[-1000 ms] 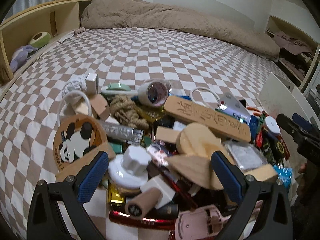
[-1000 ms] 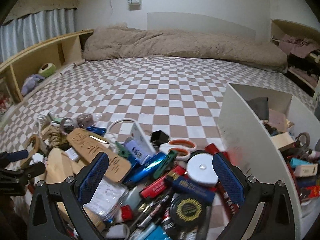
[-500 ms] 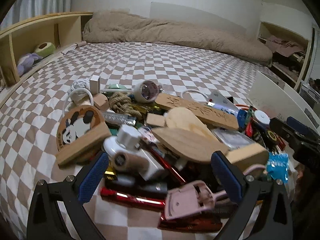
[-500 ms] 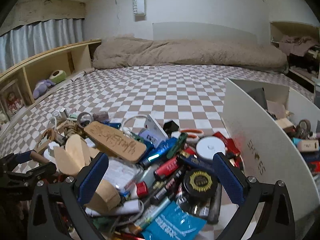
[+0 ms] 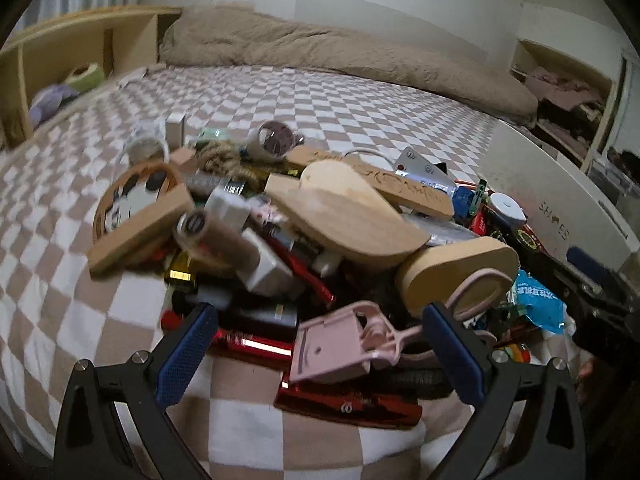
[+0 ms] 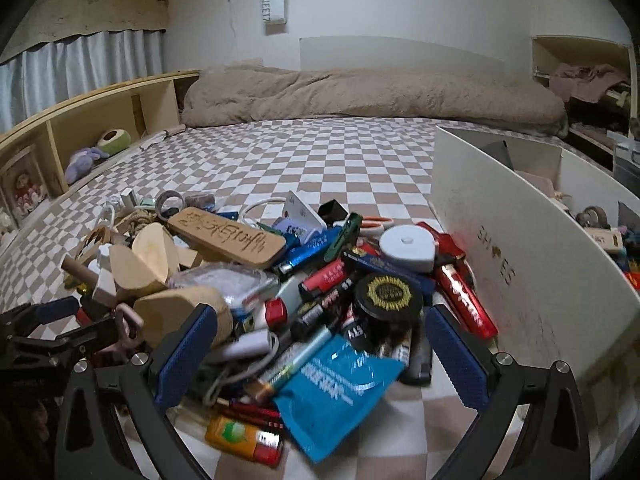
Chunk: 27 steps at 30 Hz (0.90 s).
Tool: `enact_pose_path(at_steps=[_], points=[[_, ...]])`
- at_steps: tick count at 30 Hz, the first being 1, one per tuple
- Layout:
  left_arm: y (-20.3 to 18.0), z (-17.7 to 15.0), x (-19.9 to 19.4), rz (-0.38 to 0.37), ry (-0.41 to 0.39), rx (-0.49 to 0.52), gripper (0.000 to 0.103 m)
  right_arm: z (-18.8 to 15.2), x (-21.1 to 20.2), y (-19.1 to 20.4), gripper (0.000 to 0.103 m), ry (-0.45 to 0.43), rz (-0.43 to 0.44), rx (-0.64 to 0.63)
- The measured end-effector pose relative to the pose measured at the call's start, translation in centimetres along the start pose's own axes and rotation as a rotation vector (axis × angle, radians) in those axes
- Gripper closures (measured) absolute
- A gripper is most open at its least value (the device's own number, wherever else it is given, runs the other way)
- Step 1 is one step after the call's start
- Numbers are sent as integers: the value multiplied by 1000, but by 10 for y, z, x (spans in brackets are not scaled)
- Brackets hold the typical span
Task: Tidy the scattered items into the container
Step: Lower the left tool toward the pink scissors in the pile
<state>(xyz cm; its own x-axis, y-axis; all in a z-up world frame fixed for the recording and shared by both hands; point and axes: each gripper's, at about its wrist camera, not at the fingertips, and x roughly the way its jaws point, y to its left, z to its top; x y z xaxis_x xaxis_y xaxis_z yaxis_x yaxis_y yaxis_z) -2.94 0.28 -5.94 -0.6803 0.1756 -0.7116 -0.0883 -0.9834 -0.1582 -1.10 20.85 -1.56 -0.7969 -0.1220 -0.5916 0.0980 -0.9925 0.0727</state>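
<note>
1. Hovering low over the near edge of the pile, the left gripper has its jaws spread wide and empty, framing a pink eyelash curler that lies on top of a red foil packet; that looks like the likely pick, since it sits loose and uppermost.
2. The right gripper is likewise apart and holding nothing, poised above a blue sachet and an orange lighter at the heap's front.
3. Further in, the scattered items are heaped on the checkered bedspread: a black round tin, a white puck light, a carved wooden plaque, wooden heart pieces.
4. The white container stands just beside the heap, on the right gripper's side, already partly filled, so transfers stay short.
5. A beige duvet lies at the far end.
</note>
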Motion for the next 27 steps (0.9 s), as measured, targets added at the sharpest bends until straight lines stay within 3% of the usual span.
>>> enact_pose_path(at_steps=[8, 15, 22, 25, 27], points=[[17, -15, 3, -59, 65, -161, 0, -10, -11, -4, 0, -11, 3, 53], [24, -18, 1, -93, 62, -234, 0, -21, -15, -7, 0, -2, 39, 124], [19, -16, -5, -114, 34, -212, 2, -24, -15, 3, 0, -13, 5, 60], [12, -16, -9, -128, 9, -169, 11, -25, -15, 6, 0, -17, -5, 46], [5, -15, -9, -124, 2, -133, 11, -25, -16, 5, 0, -17, -8, 49]])
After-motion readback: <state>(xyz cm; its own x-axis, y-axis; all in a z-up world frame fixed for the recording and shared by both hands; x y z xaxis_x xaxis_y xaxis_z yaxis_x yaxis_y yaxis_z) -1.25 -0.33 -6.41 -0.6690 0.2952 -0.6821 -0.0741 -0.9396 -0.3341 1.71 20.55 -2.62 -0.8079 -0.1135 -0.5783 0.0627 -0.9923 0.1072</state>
